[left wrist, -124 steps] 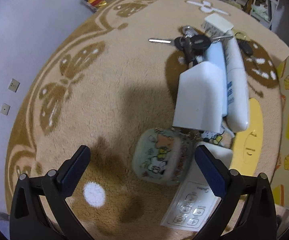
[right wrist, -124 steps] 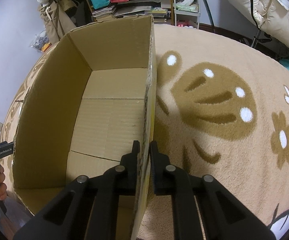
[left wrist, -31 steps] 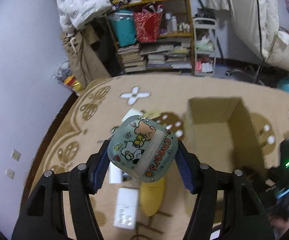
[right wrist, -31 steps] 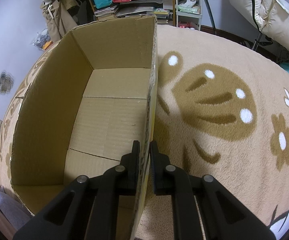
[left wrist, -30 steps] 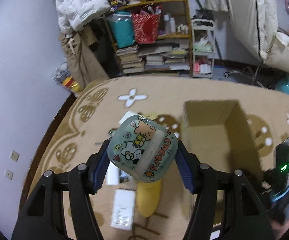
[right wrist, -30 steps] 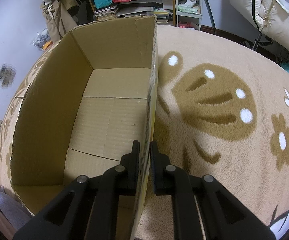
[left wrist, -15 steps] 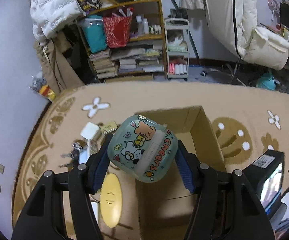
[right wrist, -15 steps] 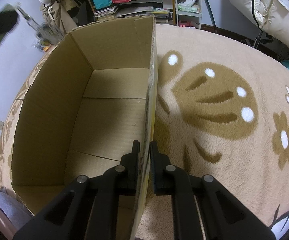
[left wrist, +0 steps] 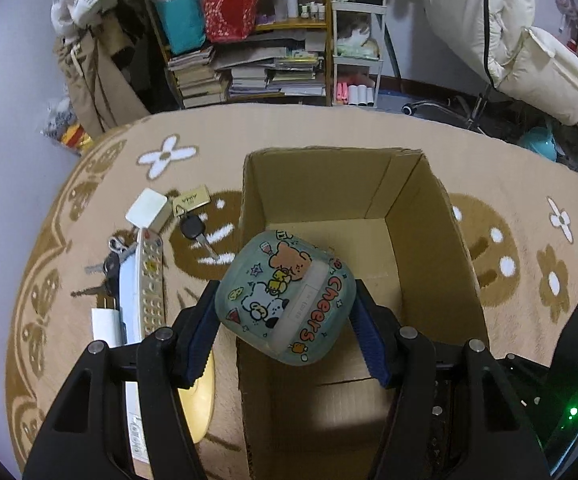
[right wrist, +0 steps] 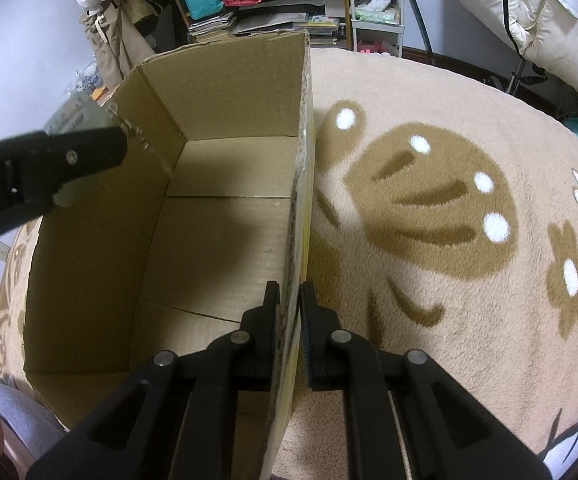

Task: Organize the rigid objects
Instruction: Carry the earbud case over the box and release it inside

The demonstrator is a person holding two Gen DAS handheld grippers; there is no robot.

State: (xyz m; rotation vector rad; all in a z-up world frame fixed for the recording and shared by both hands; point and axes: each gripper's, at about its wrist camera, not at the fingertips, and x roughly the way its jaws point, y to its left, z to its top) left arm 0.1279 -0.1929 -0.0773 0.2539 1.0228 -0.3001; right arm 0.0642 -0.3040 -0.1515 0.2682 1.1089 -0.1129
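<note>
My left gripper (left wrist: 285, 322) pinches the cartoon case (left wrist: 285, 296) above the cardboard box (left wrist: 455, 236); my right gripper (right wrist: 289, 312) clamps its wall. Releasing too near the left wall, I risk the case falling outside.

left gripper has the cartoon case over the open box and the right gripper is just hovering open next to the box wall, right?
Not quite. The left gripper does hold the cartoon case over the open cardboard box, but the right gripper is not hovering open: the right wrist view shows its two fingers shut on the box wall, pinching the top edge of the cardboard between them.
</note>
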